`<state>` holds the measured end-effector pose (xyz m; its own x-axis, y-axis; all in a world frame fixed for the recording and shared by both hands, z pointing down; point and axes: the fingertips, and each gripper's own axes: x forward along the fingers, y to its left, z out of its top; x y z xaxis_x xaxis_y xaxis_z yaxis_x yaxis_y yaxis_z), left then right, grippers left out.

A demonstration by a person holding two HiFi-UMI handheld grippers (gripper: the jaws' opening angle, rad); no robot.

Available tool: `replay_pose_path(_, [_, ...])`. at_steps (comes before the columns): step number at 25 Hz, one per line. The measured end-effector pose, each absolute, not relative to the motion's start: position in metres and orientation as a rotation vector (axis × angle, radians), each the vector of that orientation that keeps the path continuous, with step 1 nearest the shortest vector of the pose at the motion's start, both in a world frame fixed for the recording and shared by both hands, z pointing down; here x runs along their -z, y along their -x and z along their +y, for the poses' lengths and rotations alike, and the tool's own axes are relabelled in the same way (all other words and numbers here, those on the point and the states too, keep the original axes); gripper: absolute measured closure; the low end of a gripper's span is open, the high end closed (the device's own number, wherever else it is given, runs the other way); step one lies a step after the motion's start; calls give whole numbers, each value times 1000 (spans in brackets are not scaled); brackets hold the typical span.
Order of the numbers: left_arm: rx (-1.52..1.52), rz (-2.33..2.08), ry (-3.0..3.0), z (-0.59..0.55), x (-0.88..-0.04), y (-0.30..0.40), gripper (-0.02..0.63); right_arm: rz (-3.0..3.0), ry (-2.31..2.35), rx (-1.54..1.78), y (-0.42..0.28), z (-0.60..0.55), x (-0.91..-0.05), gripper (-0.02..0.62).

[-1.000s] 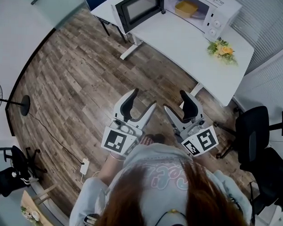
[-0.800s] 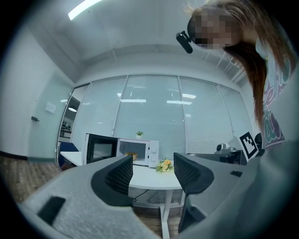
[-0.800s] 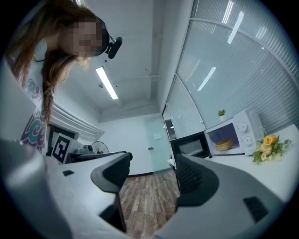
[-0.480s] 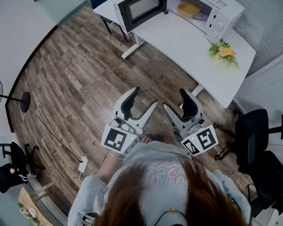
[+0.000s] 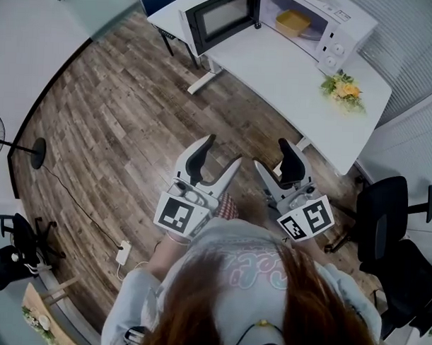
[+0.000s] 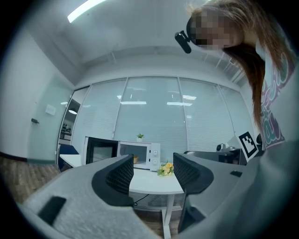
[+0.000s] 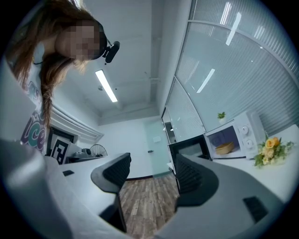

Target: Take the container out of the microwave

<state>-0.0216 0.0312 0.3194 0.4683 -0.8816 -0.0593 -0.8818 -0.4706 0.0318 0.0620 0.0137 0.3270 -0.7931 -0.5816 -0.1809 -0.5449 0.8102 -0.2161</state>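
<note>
Container sits in open microwave, seemingly clear of its sides

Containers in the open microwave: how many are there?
1. A shallow yellow container sits inside the open white microwave on the white table; part of the cavity is hidden.

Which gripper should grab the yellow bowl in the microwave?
Probably the right gripper: both are open and far off, but the container sits on its side, and the open door hangs left.

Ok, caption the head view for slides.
Left gripper and right gripper, both open, face the open white microwave holding a yellow container.
</note>
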Motion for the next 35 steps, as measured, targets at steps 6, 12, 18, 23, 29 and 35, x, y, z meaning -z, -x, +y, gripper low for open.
replay_pose_path(6, [-152,1622,2725,13,-328,23,341,2774,880,211,-58,-5,-329,301])
replay_pose_path(12, [-197,1551,2713,-30,-317,30,341,2753,954,164,-66,-40,-330,301])
replay_pose_path(18, [-197,1491,2716,-78,-321,36,341,2707,1022,173,-74,-83,-339,301])
replay_pose_path(23, [-178,1447,2757,-118,-325,39,341,2709,1037,148,-59,-116,-338,301])
replay_pose_path(29, [-158,1331,2835,-181,-326,36,341,2683,1121,131,-52,-175,-334,305])
replay_pose_path(35, [-118,1189,2875,-241,-314,38,341,2624,1221,101,-50,-235,-318,305])
